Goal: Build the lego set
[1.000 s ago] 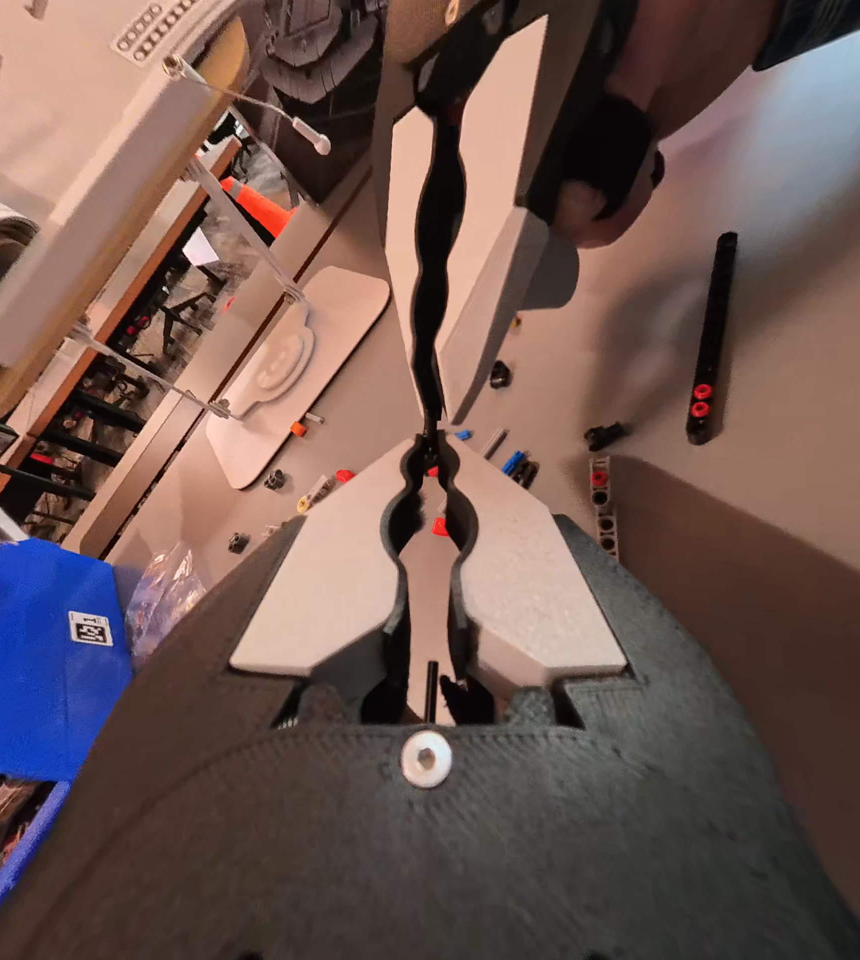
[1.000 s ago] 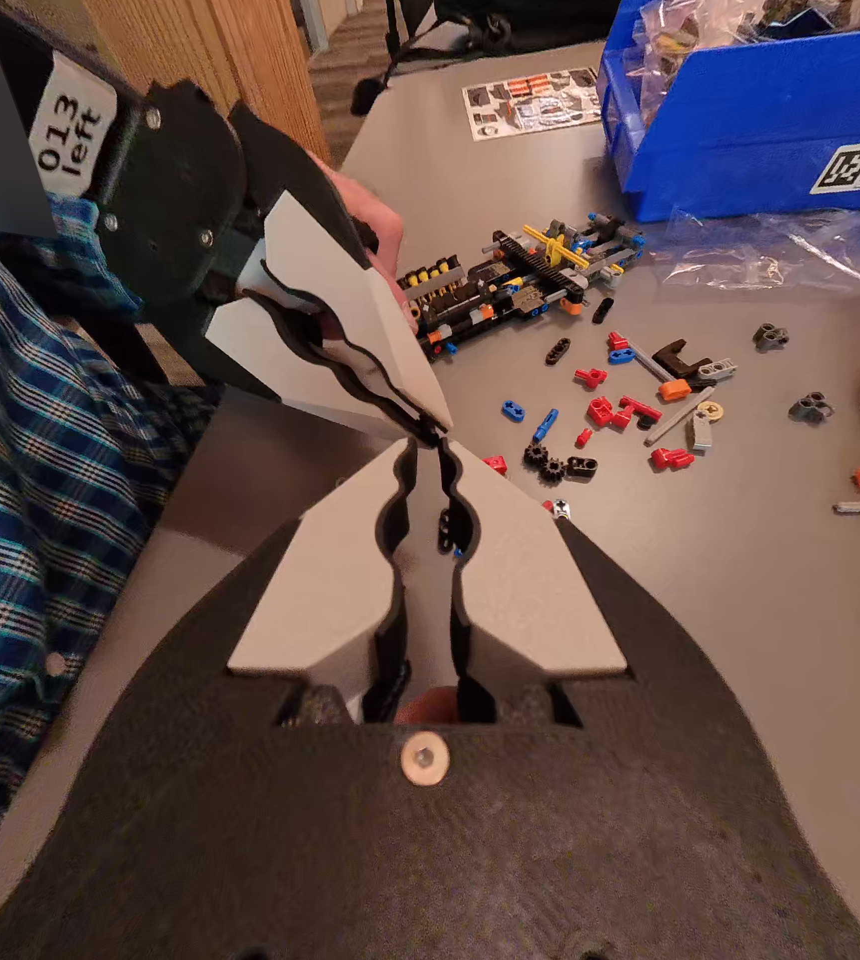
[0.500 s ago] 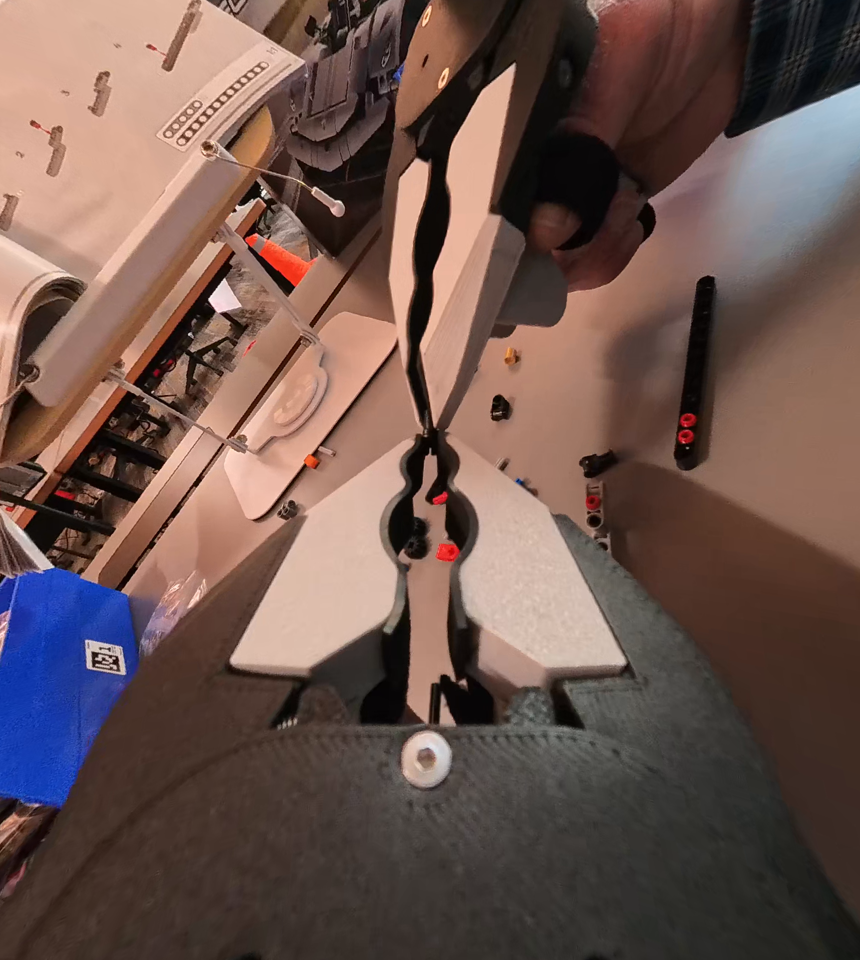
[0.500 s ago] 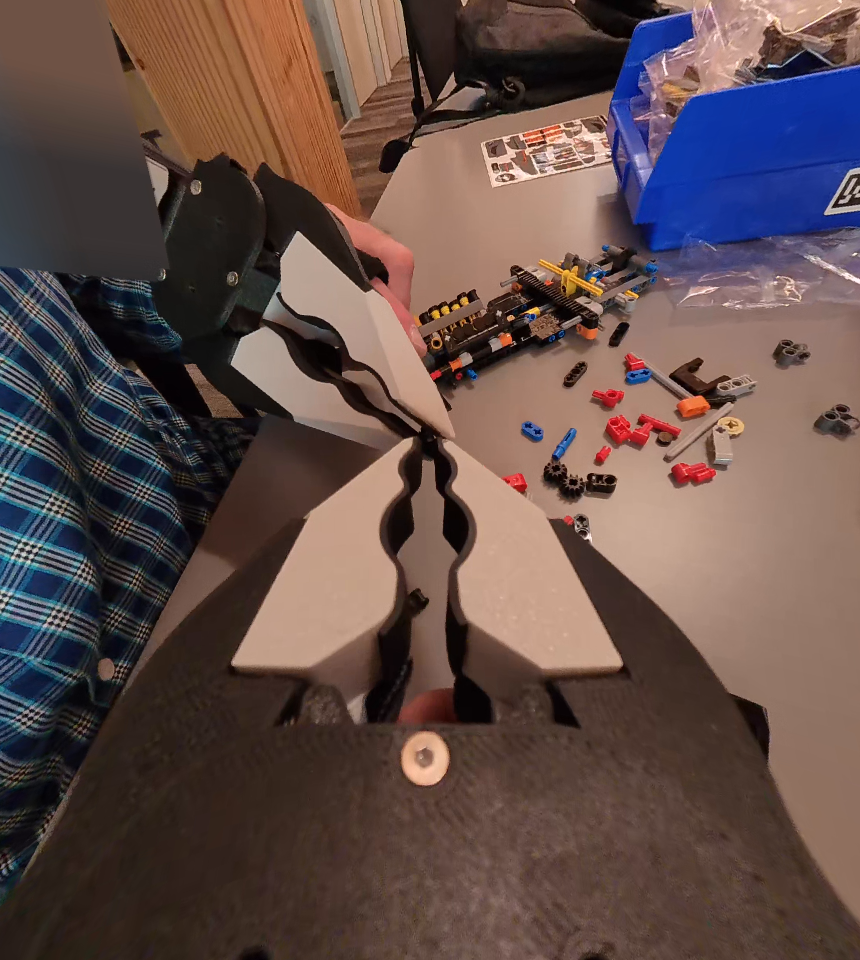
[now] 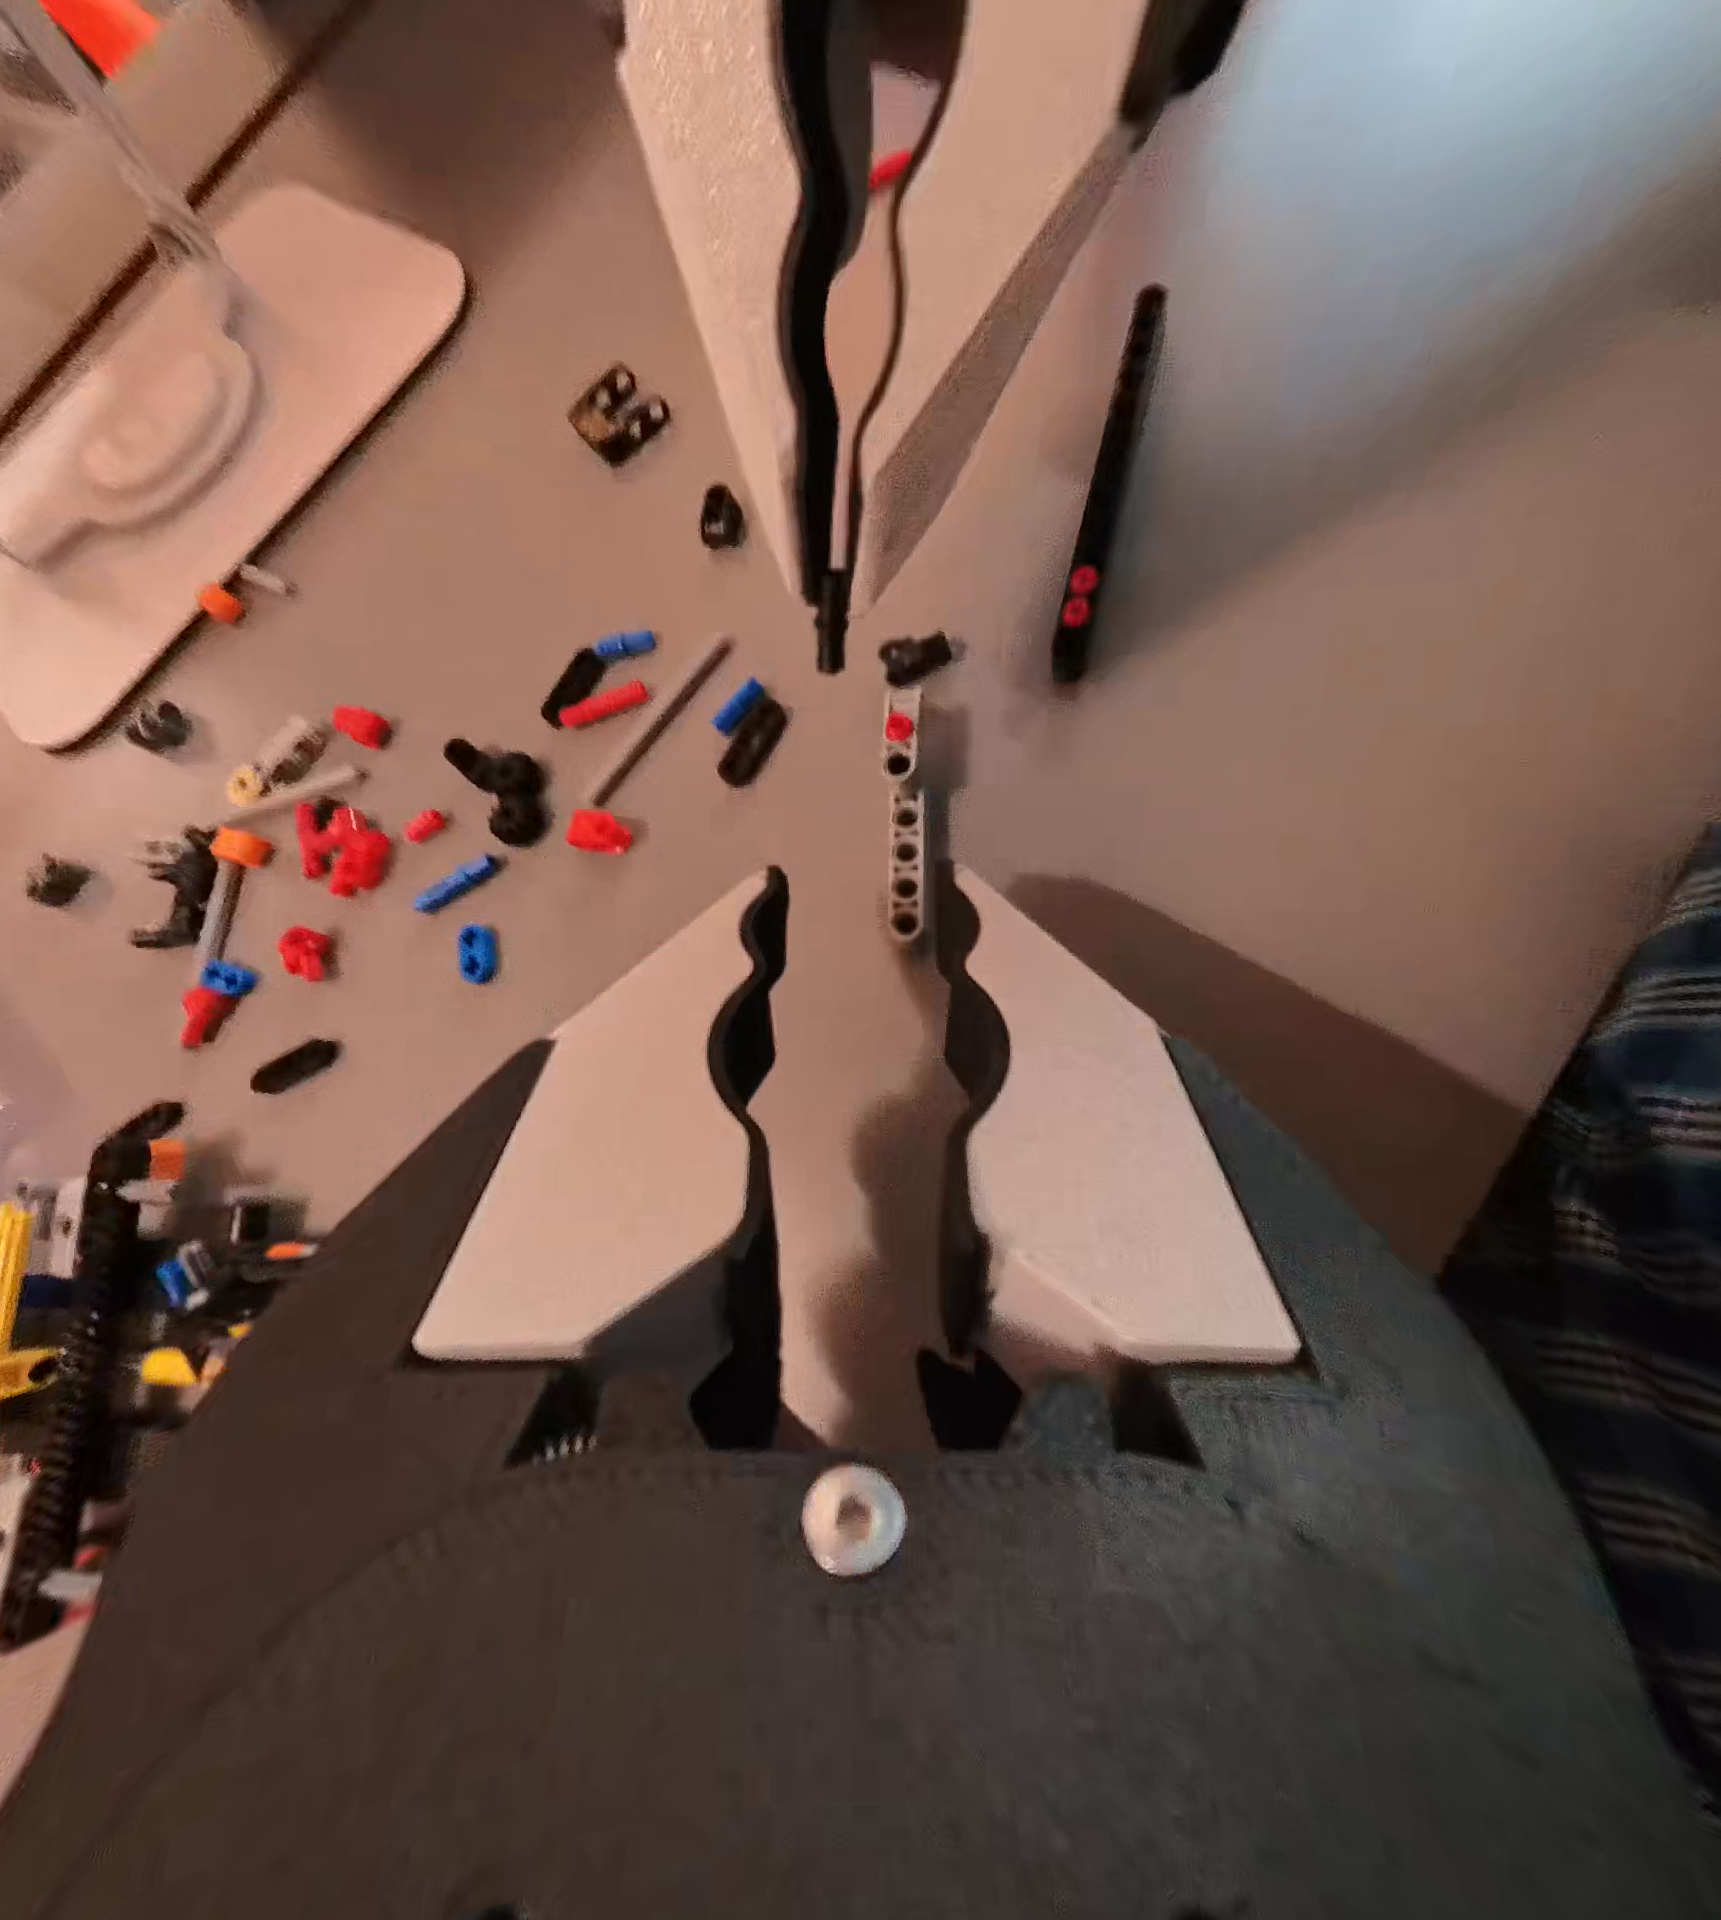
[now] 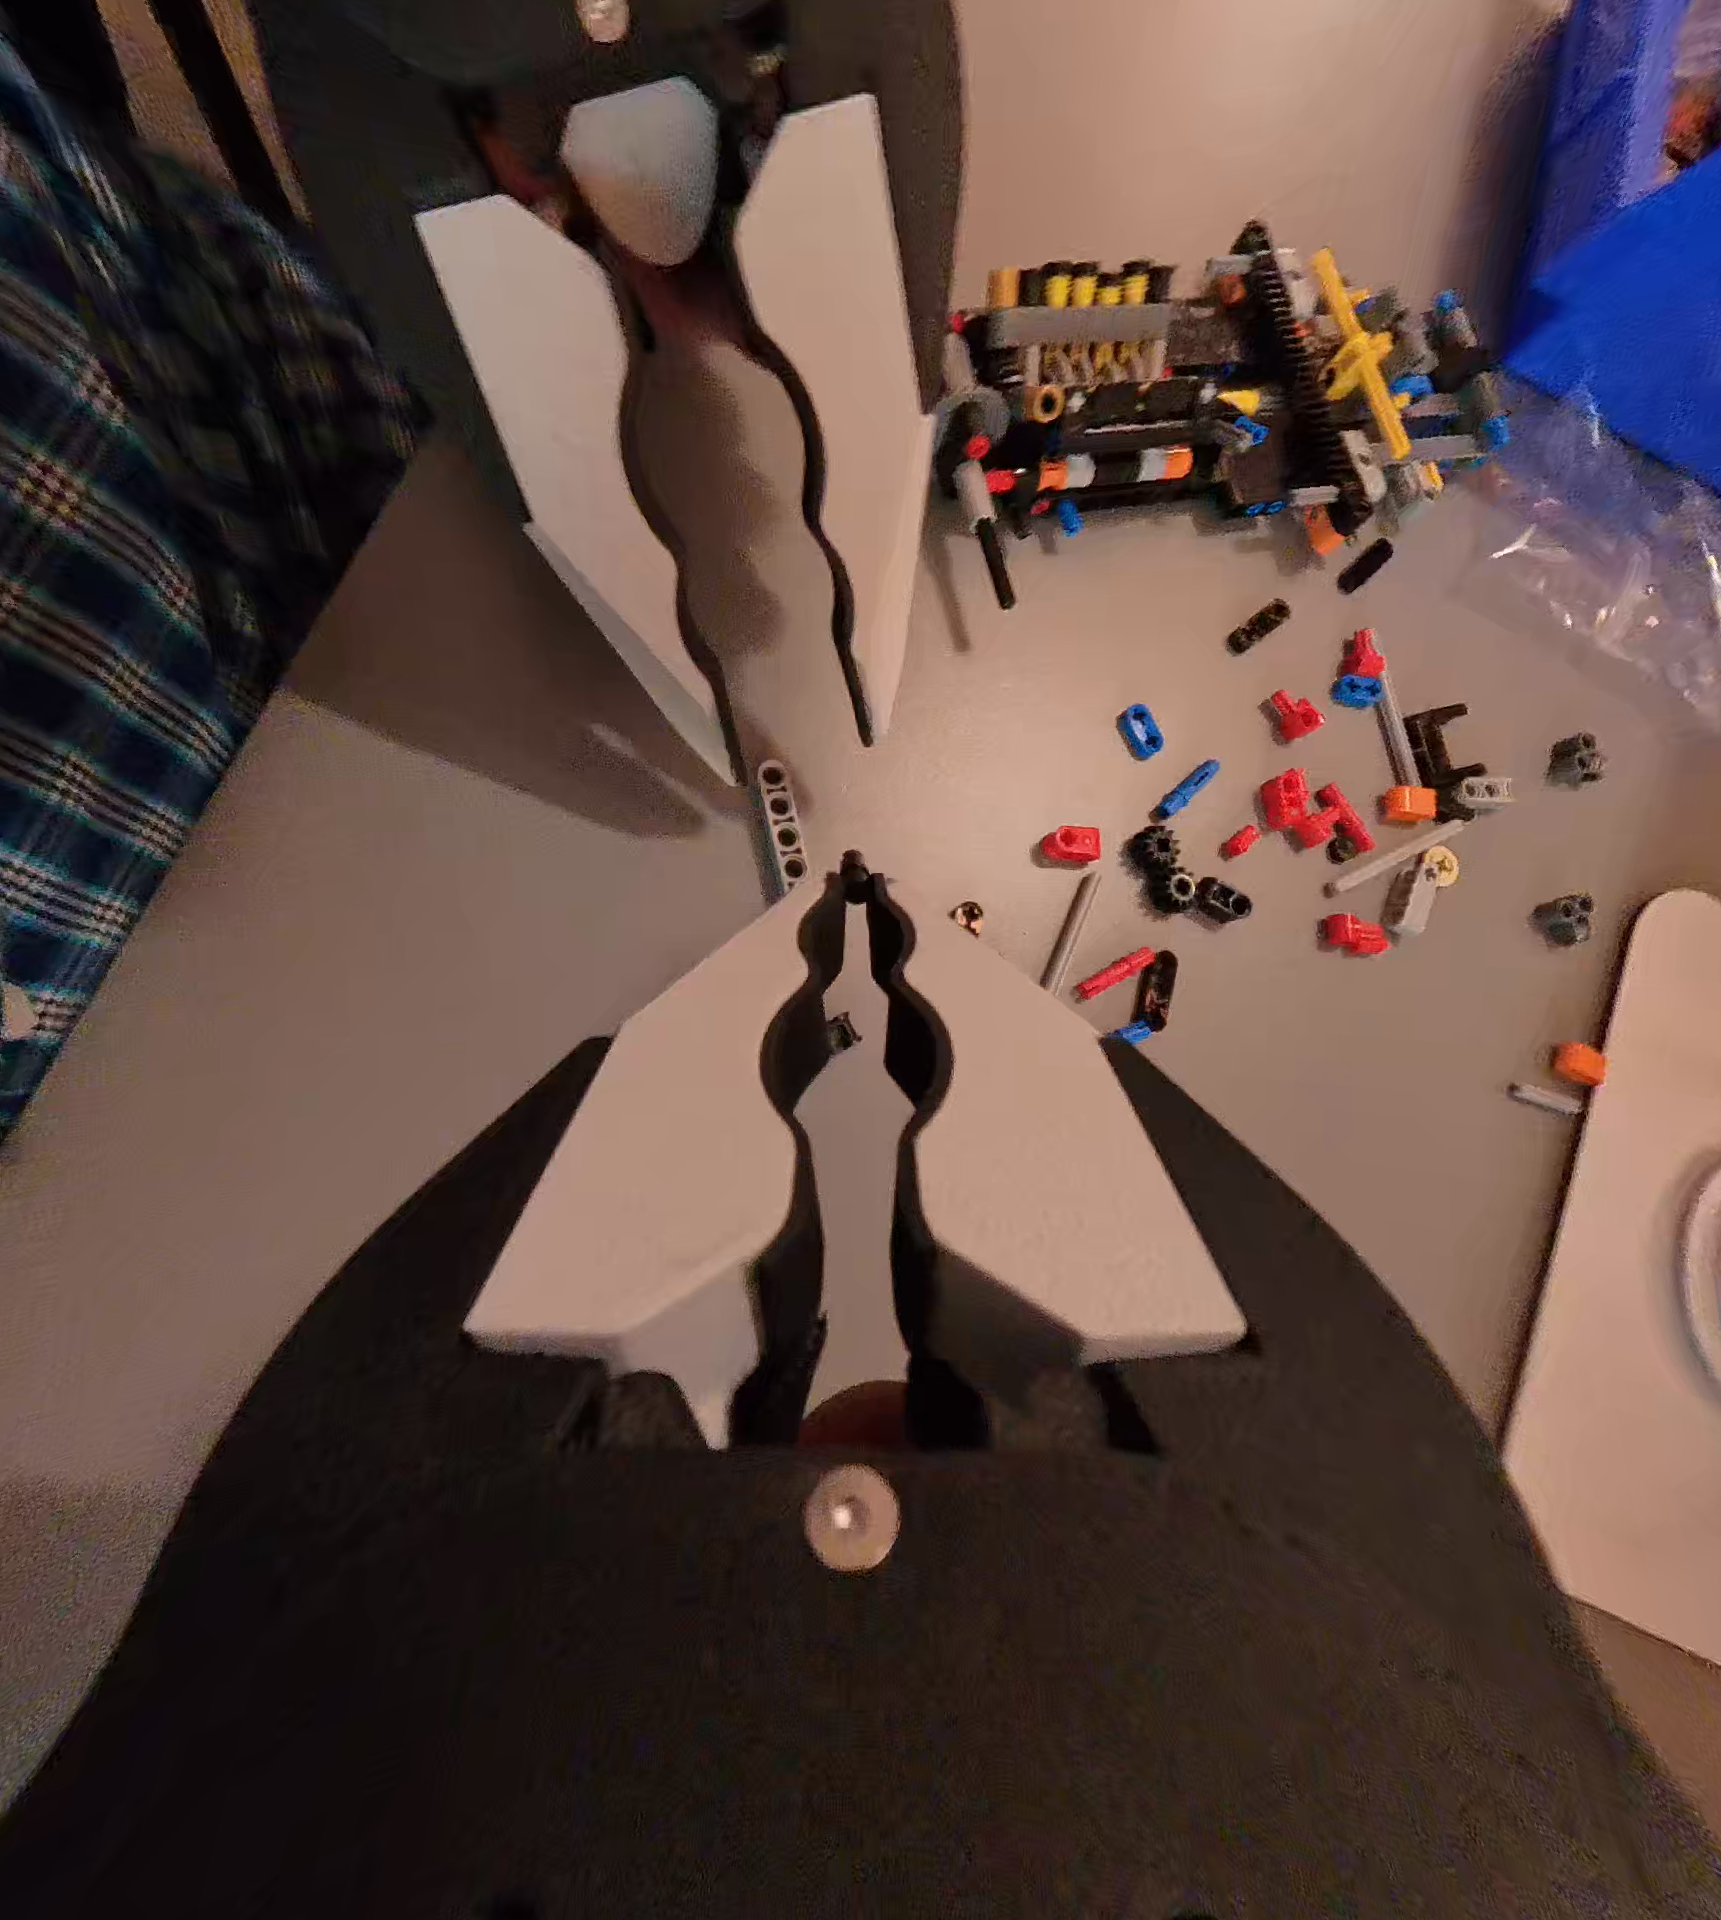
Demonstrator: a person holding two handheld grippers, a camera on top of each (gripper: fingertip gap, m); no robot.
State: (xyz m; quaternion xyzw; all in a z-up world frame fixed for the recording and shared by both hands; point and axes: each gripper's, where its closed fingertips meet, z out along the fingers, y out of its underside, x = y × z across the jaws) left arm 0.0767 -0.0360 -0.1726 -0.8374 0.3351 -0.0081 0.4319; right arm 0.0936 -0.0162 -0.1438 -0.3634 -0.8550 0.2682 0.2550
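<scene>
My left gripper is open and empty above the grey table; the right wrist view shows it from the front with its jaws apart. My right gripper is shut on a small black pin that sticks out past its tips. It comes in from the top of the left wrist view, where the pin hangs facing my left gripper. A grey holed beam lies on the table between the two grippers. The partly built model stands beside the left gripper.
Loose red, blue and black pieces are scattered over the table. A long black beam lies to the right. A blue bin and plastic bags sit at the back. A white stand base is at the right. A plaid sleeve is at the left. The gap from one gripper's tips to the other's is roughly 4 centimetres.
The two grippers were tip to tip, both closed. My left gripper has opened and drawn back; the right keeps the black pin. Both views now tilt down at the table.
</scene>
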